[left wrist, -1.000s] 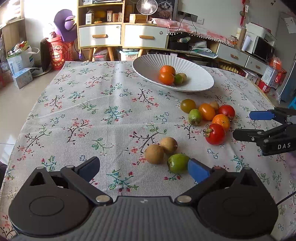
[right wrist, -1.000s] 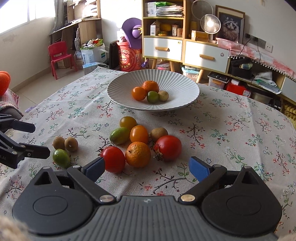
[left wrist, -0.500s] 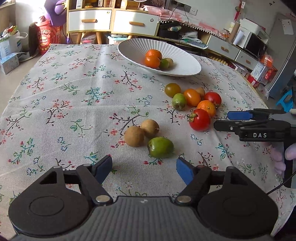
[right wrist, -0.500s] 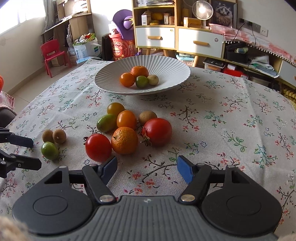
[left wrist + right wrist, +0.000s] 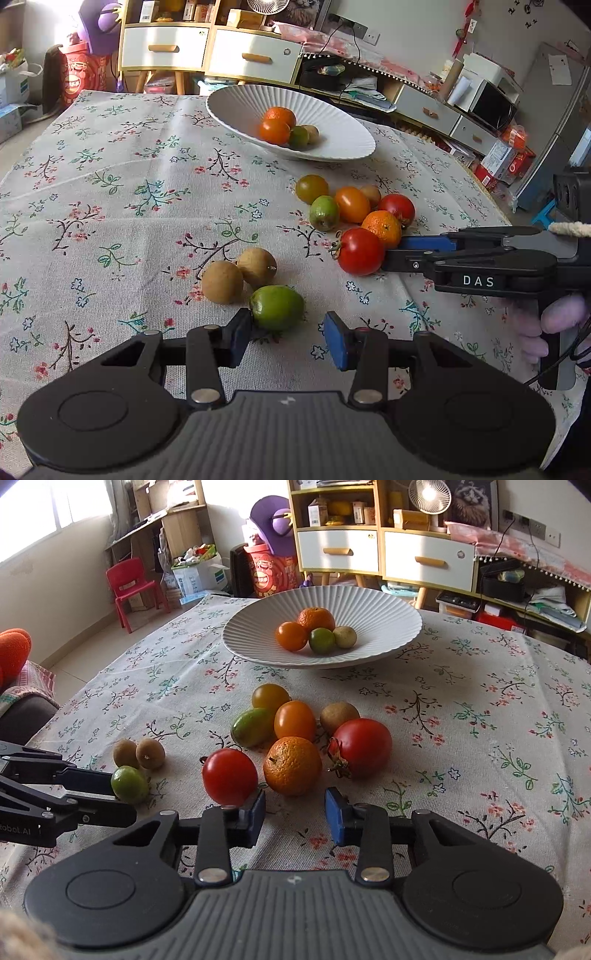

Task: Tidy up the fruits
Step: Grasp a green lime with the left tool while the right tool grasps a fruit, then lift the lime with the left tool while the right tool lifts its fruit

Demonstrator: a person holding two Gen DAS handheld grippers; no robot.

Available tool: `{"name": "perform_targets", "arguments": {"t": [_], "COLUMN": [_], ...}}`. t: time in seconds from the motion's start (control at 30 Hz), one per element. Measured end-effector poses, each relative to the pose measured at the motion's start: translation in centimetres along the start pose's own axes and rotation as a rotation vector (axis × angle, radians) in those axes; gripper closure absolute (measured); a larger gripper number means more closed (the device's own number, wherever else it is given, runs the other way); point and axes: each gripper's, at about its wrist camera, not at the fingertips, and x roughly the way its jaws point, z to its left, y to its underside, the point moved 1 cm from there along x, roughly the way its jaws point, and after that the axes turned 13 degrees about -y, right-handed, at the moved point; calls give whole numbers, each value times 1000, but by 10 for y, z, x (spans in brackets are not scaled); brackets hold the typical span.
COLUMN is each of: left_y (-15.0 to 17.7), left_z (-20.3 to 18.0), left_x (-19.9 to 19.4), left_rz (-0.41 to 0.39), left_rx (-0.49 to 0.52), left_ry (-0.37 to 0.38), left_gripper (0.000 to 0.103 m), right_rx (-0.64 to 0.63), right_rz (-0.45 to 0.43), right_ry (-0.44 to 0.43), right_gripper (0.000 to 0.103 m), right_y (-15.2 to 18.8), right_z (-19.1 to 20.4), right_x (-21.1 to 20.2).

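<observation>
Left gripper [image 5: 286, 338] jaws closing with nothing between them — the green fruit [image 5: 277, 307] lies just ahead. Right gripper [image 5: 295, 814] jaws closing likewise, empty, beside the red tomato [image 5: 229, 776], well short of the white bowl [image 5: 384, 613].

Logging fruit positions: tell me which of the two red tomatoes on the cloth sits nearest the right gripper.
The stem-less red tomato, left of the orange, touching the right gripper's left pad; the other tomato lies beyond.
</observation>
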Motion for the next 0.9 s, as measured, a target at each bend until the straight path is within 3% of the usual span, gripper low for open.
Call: {"name": "perform_targets", "arguments": {"t": [0.4, 0.9], "left_y": [1, 1], "left_z": [-1, -3], "left_x": [3, 3], "left_rz": [-45, -59], "left_rx": [-15, -14], "left_ry": [-16, -33], "left_gripper": [70, 72], "right_rx": [-13, -7], "right_rz": [-15, -45], "right_ry": [-20, -12], "right_gripper": [63, 64], "right_y": [-3, -10], "right_z": [1, 1], "right_x": [6, 7]}}
